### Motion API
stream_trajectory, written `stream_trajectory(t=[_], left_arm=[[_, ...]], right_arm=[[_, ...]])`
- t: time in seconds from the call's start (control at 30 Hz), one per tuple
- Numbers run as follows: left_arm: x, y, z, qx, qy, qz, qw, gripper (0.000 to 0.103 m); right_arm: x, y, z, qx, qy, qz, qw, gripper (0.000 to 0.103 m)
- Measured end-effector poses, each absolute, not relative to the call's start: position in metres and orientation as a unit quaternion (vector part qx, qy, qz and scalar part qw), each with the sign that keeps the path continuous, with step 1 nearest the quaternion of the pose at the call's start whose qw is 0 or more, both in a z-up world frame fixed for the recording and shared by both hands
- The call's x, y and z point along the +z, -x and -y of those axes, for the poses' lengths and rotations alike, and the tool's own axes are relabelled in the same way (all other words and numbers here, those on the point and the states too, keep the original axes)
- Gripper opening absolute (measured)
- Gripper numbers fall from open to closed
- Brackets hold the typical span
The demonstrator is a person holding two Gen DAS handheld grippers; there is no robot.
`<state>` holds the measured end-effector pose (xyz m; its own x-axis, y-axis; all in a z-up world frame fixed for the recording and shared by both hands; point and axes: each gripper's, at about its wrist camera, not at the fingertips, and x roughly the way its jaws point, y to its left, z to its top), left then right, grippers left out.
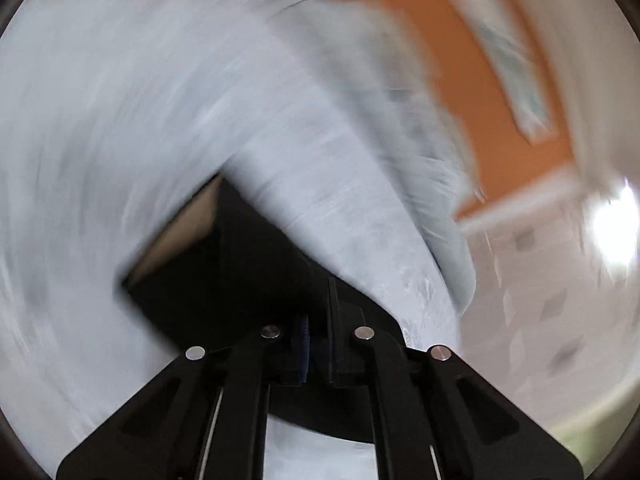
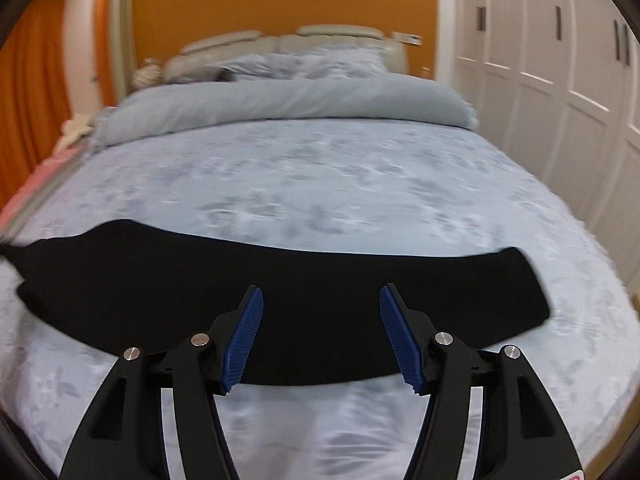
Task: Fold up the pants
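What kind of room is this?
A bedroom, most likely: a wide bed with a pale blue flowered sheet, a rolled grey-blue duvet by its padded cream headboard, and tall white wardrobe doors.

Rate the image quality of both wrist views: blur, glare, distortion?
Left wrist view: heavy swirling motion blur over the bedsheet and orange wall, blown-out glare spot at right; only the gripper fingers are sharp. Right wrist view: much clearer, mild blur toward the edges, strong fisheye bending of the black pants and bed.
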<state>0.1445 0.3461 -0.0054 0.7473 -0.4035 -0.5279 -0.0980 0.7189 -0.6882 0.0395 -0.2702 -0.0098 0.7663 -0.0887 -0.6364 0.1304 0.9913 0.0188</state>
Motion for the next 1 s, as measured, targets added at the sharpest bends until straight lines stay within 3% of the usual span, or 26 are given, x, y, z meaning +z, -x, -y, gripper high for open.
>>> stream_trajectory(t=[0.07,0.17,0.23,0.3,0.33,0.5,0.53,0.6,0.67,0.83,1.0], left_arm=[[-0.021,-0.151,-0.345,-0.048,0.302,-0.395,0.867,0.01],[-0.104,-0.158,-0.373,0.021,0.331,-0.507,0.795,0.011],[-0.111,-0.141,-0.382,0.001,0.376,-0.464,0.802,0.012],[-0.104,-0.13,-0.383,0.022,0.36,-0.454,0.814,0.035],[-0.094,-0.125,-0.382,0.049,0.342,-0.446,0.826,0.04],[-0.036,-0.116,-0.358,0.085,0.306,-0.401,0.859,0.044],[-0.025,-0.116,-0.351,0.083,0.293,-0.396,0.866,0.05],[0.002,-0.112,-0.327,0.098,0.252,-0.387,0.882,0.084],[0.015,-0.119,-0.289,0.107,0.229,-0.373,0.893,0.095],[-0.014,-0.111,-0.237,0.047,0.246,-0.425,0.87,0.096],[-0.059,-0.127,-0.176,-0.003,0.244,-0.443,0.863,0.096]], right_arm=[[-0.015,-0.046,0.26,-0.047,-0.023,-0.347,0.936,0.06],[-0.027,-0.059,0.254,-0.054,-0.002,-0.372,0.927,0.06],[-0.031,-0.062,0.263,-0.064,-0.022,-0.384,0.921,0.06],[-0.035,-0.064,0.278,-0.067,-0.057,-0.394,0.915,0.06],[-0.035,-0.063,0.279,-0.069,-0.064,-0.395,0.914,0.06],[-0.032,-0.066,0.314,-0.102,-0.091,-0.396,0.908,0.062],[-0.028,-0.065,0.329,-0.119,-0.101,-0.387,0.909,0.063],[-0.025,-0.064,0.355,-0.149,-0.115,-0.38,0.905,0.067],[-0.032,-0.065,0.387,-0.183,-0.129,-0.388,0.894,0.071],[-0.062,-0.055,0.469,-0.272,-0.152,-0.407,0.859,0.071],[-0.087,-0.039,0.526,-0.292,-0.206,-0.404,0.842,0.081]])
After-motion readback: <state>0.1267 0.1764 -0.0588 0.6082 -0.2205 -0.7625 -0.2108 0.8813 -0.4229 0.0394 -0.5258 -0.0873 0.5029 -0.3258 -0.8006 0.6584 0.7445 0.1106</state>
